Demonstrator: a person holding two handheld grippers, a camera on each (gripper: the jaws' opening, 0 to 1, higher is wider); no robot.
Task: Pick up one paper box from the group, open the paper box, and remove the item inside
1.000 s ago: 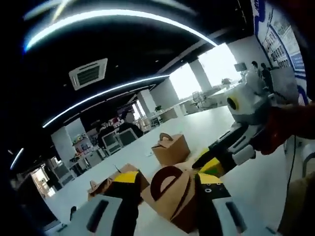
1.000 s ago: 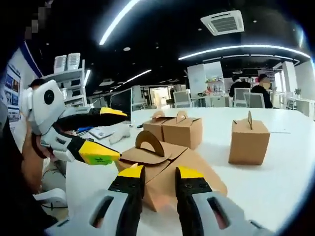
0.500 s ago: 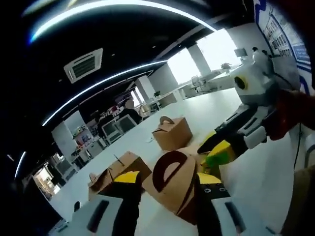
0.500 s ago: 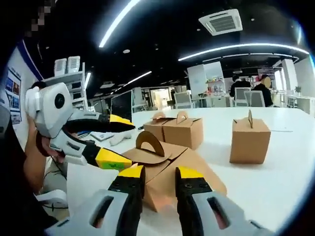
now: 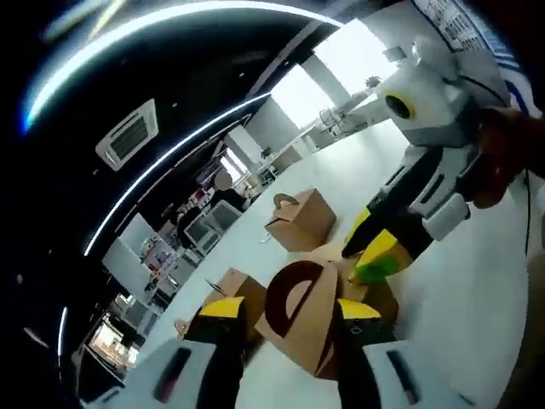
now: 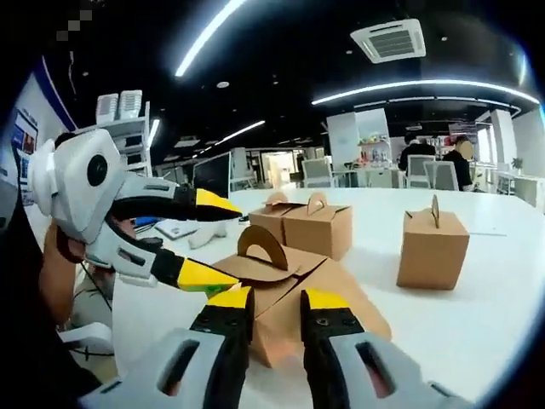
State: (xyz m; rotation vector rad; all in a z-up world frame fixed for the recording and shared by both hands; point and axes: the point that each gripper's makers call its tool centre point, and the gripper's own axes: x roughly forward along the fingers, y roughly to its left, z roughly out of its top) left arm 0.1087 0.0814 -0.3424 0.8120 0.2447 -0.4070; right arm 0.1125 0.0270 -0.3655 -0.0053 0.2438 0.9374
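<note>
The opening step is in hand: the brown cardboard gable box with an arched handle (image 6: 294, 285) sits on the white worktop (image 6: 477, 315) between the part-open right claw (image 6: 271, 300) and wide-open, empty left claw (image 6: 203, 243), which should next pinch a flap.

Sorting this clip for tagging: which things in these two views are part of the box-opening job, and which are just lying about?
In the job:
- nearest paper box, flaps partly open, between both grippers
- left gripper, open
- right gripper, at the box
- other paper boxes in the group: pair, single

Lying about:
- white table
- shelves
- office chairs
- seated people in the background
</note>
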